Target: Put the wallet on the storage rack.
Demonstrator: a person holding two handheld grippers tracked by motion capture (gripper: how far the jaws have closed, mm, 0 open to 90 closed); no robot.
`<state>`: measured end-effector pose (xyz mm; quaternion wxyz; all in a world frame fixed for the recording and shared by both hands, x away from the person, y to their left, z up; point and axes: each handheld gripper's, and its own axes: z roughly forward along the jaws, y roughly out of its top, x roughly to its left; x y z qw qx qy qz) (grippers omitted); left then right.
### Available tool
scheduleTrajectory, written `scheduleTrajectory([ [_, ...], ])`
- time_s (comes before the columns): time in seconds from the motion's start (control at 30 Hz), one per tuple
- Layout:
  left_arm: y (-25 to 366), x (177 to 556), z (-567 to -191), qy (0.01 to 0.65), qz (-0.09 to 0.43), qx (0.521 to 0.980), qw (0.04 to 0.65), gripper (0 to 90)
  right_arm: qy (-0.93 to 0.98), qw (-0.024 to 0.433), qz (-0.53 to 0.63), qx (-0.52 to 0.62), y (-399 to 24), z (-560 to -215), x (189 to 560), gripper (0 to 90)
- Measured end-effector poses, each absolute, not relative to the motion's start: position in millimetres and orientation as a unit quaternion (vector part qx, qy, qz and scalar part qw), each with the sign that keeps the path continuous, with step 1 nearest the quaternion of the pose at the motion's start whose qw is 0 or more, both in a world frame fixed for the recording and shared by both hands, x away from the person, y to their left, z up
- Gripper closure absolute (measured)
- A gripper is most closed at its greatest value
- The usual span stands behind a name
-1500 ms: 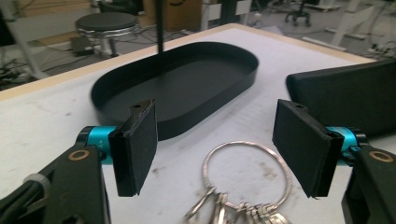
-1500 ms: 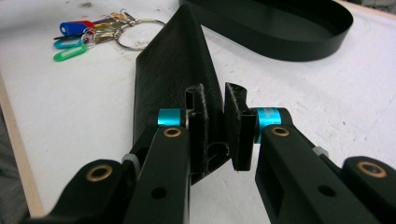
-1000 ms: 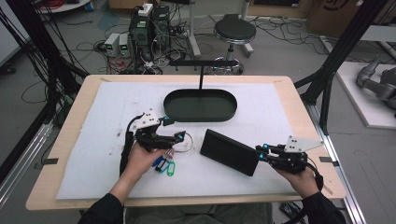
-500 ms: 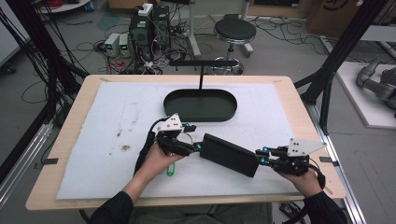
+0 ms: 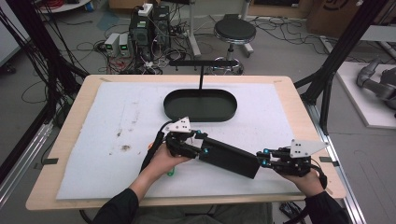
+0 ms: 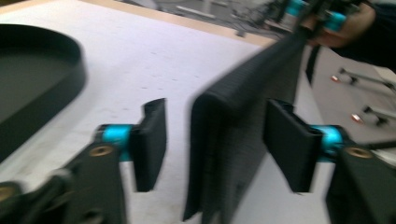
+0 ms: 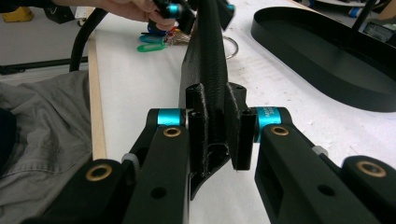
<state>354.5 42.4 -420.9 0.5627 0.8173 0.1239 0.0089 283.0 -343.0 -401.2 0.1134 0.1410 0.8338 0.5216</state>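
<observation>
Near the tabletop's front edge, two hand-held grippers work a flat black textured pouch stood on its long edge.

The right gripper clamps the pouch's end toward the right front corner; the left gripper has just been closing, its jaws straddling the other end, pads not yet touching. A clean grip likely means centring the pouch between the pads before squeezing, keeping it upright, clear of the black oval tray toward the rear edge and the coloured key tags under the left hand.
</observation>
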Motion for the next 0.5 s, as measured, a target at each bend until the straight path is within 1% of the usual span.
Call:
scheduleTrajectory([
  [0.03, 41.8, 352.9, -420.2, 0.119, 0.016, 0.822, 0.557, 49.2, 0.834, 0.113, 0.521, 0.143, -343.4, -401.5, 283.9, 80.9],
  [0.1, 43.7, 352.4, -418.8, 0.116, 0.017, 0.822, 0.557, 58.1, 0.834, 0.114, 0.52, 0.146, -343.9, -401.7, 284.6, 80.7],
  [0.13, 45.6, 352.6, -418.2, 0.114, 0.015, 0.822, 0.558, 60.9, 0.834, 0.113, 0.52, 0.147, -344.2, -401.9, 285.1, 80.4],
  [0.17, 47.0, 352.7, -417.8, 0.11, 0.012, 0.822, 0.559, 60.9, 0.834, 0.113, 0.52, 0.147, -344.2, -401.9, 285.1, 80.4],
  [0.2, 47.7, 352.0, -417.6, 0.107, 0.012, 0.822, 0.559, 64.4, 0.834, 0.116, 0.518, 0.153, -343.8, -402.2, 285.7, 79.6],
  [0.23, 48.1, 350.8, -417.5, 0.104, 0.014, 0.823, 0.559, 64.4, 0.834, 0.116, 0.518, 0.153, -343.8, -402.2, 285.7, 79.6],
  [0.33, 50.6, 348.2, -417.4, 0.096, 0.015, 0.822, 0.561, 69.0, 0.833, 0.118, 0.515, 0.162, -343.1, -402.9, 287.5, 77.4],
  [0.37, 51.8, 346.5, -417.6, 0.095, 0.012, 0.82, 0.565, 71.6, 0.831, 0.119, 0.516, 0.168, -342.6, -403.3, 288.7, 71.6],
  [0.4, 51.8, 346.5, -417.6, 0.095, 0.012, 0.82, 0.565, 72.3, 0.831, 0.119, 0.516, 0.168, -342.6, -403.3, 288.7, 71.6],
  [0.43, 53.0, 342.9, -418.3, 0.093, 0.017, 0.817, 0.568, 72.6, 0.833, 0.116, 0.507, 0.189, -340.8, -405.1, 291.6, 59.0],
  [0.5, 54.3, 339.7, -419.7, 0.097, 0.016, 0.811, 0.577, 73.3, 0.831, 0.105, 0.506, 0.205, -340.4, -407.4, 295.2, 53.2],
])
